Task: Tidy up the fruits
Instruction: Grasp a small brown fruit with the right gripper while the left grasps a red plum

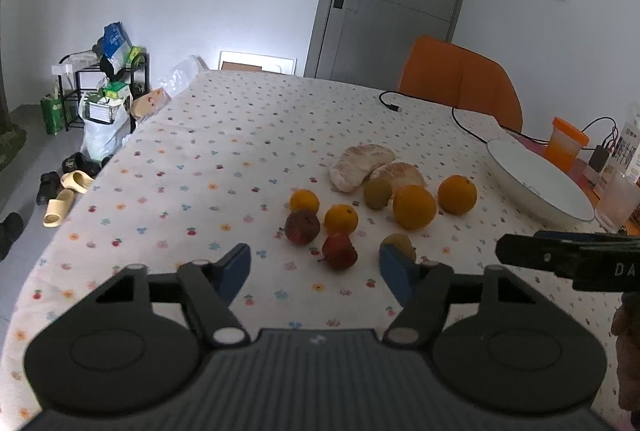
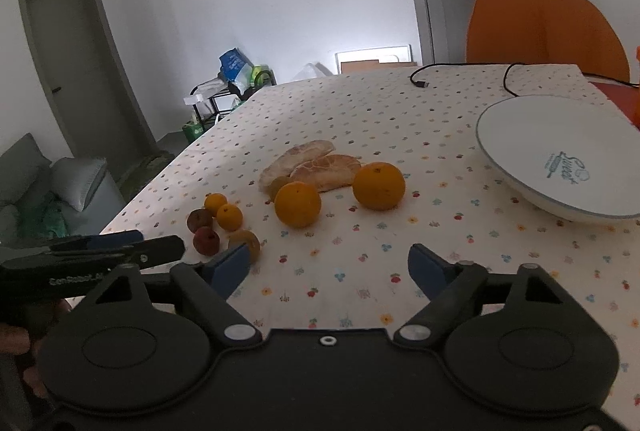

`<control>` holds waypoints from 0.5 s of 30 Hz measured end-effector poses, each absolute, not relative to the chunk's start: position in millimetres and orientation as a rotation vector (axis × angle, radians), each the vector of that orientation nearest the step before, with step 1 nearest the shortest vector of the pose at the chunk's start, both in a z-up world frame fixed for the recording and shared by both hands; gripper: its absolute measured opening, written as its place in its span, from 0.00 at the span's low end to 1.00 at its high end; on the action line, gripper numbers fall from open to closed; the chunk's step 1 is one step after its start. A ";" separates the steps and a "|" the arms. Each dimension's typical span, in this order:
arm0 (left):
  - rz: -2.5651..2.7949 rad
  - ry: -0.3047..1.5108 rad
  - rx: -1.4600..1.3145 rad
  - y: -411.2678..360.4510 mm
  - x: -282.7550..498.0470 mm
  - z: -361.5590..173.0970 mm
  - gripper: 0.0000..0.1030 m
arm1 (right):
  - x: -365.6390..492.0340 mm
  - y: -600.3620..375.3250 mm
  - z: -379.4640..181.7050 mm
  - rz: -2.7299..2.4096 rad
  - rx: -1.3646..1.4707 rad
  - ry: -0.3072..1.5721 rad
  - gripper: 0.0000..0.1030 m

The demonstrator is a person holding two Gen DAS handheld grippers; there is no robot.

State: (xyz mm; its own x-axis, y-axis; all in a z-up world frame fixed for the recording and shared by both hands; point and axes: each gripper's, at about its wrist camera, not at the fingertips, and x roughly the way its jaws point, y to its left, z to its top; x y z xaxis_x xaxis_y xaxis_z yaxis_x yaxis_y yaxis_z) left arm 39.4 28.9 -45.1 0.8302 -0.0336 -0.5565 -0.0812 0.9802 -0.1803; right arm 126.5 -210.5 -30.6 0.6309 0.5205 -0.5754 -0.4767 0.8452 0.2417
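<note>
Fruit lies loose on the flowered tablecloth (image 1: 224,159): two large oranges (image 1: 414,206), two small oranges (image 1: 341,219), two dark red fruits (image 1: 339,251), a green kiwi (image 1: 377,192), a brownish fruit (image 1: 400,245) and two peeled pomelo pieces (image 1: 360,165). A white bowl (image 1: 536,179) stands to their right, empty. My left gripper (image 1: 314,269) is open, just before the red fruit. My right gripper (image 2: 328,265) is open over bare cloth, with the large oranges (image 2: 298,204) ahead and the bowl (image 2: 560,155) to the right.
A black cable (image 1: 452,111) runs across the far table. An orange chair (image 1: 460,83) stands behind it. An orange cup (image 1: 565,143), a glass and a carton crowd the right edge. Bags, a rack and slippers (image 1: 64,195) lie on the floor at left.
</note>
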 end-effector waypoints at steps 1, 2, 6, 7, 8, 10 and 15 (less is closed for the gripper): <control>0.022 0.595 -0.206 29.1 41.0 -46.6 0.61 | 127.8 -209.4 -31.6 0.576 0.068 0.682 0.81; 0.019 0.597 -0.212 29.1 42.5 -48.0 0.58 | 129.1 -208.3 -32.8 0.580 0.068 0.686 0.78; 0.015 0.604 -0.232 29.3 48.2 -53.0 0.50 | 134.6 -204.0 -38.1 0.595 0.072 0.701 0.74; 0.012 0.603 -0.236 29.2 49.5 -54.2 0.47 | 135.9 -202.6 -39.3 0.601 0.072 0.705 0.71; 0.008 0.605 -0.238 29.2 50.7 -55.0 0.45 | 136.9 -201.3 -40.4 0.609 0.075 0.710 0.69; -0.002 0.608 -0.244 28.9 53.7 -56.5 0.42 | 138.9 -198.8 -42.5 0.622 0.078 0.714 0.63; -0.011 0.606 -0.271 28.0 61.4 -59.9 0.28 | 144.7 -193.0 -47.6 0.651 0.090 0.739 0.49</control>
State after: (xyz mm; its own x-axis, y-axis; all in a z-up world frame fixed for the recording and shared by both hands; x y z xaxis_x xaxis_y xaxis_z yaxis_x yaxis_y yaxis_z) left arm 61.4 28.0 -59.9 0.8229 -0.0891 -0.5611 -0.0693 0.9645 -0.2549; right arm 144.7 -193.0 -47.6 0.5534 0.5802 -0.5976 -0.5189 0.8014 0.2975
